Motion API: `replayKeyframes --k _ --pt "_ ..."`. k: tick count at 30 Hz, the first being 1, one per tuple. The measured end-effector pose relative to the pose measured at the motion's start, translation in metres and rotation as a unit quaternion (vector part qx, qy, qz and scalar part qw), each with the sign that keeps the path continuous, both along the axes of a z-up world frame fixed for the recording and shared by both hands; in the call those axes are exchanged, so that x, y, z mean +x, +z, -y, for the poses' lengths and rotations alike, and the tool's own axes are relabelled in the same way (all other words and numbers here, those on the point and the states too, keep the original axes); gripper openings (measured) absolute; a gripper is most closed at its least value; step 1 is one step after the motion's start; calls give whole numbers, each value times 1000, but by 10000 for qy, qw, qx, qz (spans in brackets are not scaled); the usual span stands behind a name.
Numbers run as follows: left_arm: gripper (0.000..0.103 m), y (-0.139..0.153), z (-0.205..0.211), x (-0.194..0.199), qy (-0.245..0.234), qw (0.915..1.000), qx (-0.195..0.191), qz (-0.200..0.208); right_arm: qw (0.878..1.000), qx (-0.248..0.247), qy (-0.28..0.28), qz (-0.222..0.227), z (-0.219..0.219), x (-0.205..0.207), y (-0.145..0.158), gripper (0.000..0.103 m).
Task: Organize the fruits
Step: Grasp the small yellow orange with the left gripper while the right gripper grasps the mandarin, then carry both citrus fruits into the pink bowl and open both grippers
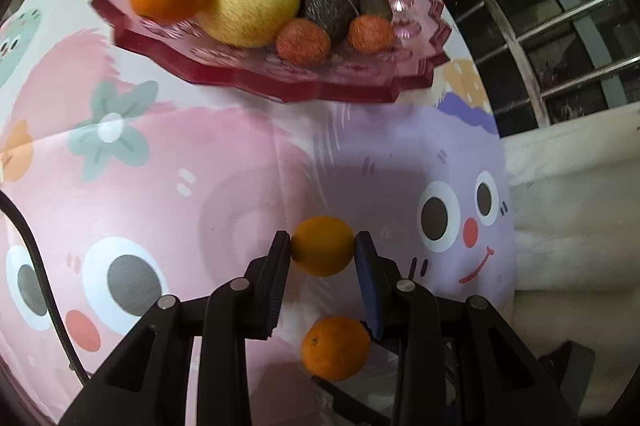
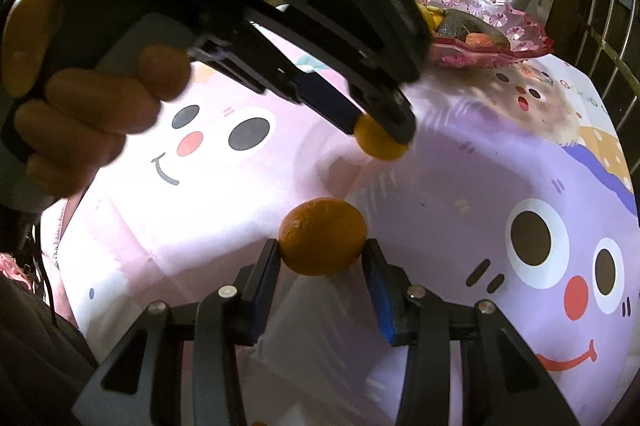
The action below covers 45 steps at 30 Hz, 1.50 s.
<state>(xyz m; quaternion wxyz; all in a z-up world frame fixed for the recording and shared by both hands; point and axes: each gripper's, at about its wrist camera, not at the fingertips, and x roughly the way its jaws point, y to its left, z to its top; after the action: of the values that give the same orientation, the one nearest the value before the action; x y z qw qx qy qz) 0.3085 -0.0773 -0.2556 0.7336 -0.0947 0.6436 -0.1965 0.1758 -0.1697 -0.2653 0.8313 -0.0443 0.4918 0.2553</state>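
Left claw (image 1: 322, 252) pinching a small yellow-orange fruit (image 1: 322, 246), right claw (image 2: 322, 250) clamped on a mandarin (image 2: 322, 242), both just off the table (image 1: 240, 165) imo bc they're headed for the pink fruit tray (image 1: 320, 81).

Black two-finger grippers, one in each hand.
The left gripper (image 1: 322, 254) and right gripper (image 2: 323, 258) are showing black linkage arms with round silver pivot screws (image 1: 239, 283) and blue ribbed pads (image 2: 381, 302); a thin black cable (image 1: 48, 290) is trailing beside the left one, and dark clothing (image 2: 28, 338) is covering the person.
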Motion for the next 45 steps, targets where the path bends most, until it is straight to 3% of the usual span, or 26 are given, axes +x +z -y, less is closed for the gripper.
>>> replayKeyframes --k 12,20,26,35,38,40,44,45 --pt "31 52 -49 14 719 9951 -241 638 9999 -166 -6 -9 20 22 25 42" --pt "31 72 -71 44 1059 9867 -324 1187 9987 -176 -189 450 33 60 55 42" --pt "31 63 -70 58 1013 9868 -432 1187 9956 -188 -543 738 38 93 69 42" --pt "32 53 -58 65 592 9885 -709 1201 9873 -114 -1360 814 37 134 68 42" --pt "37 52 -59 65 523 9872 -853 1245 9861 -202 -1466 755 30 138 63 44" --pt "54 52 -60 64 462 9873 -854 1256 9845 -255 -1578 726 27 140 60 44" --pt "60 55 -72 58 454 9877 -723 1314 9818 -170 -1739 741 23 135 60 47" --pt "66 55 -76 55 496 9876 -692 1322 9814 -157 -1771 723 22 134 59 48"
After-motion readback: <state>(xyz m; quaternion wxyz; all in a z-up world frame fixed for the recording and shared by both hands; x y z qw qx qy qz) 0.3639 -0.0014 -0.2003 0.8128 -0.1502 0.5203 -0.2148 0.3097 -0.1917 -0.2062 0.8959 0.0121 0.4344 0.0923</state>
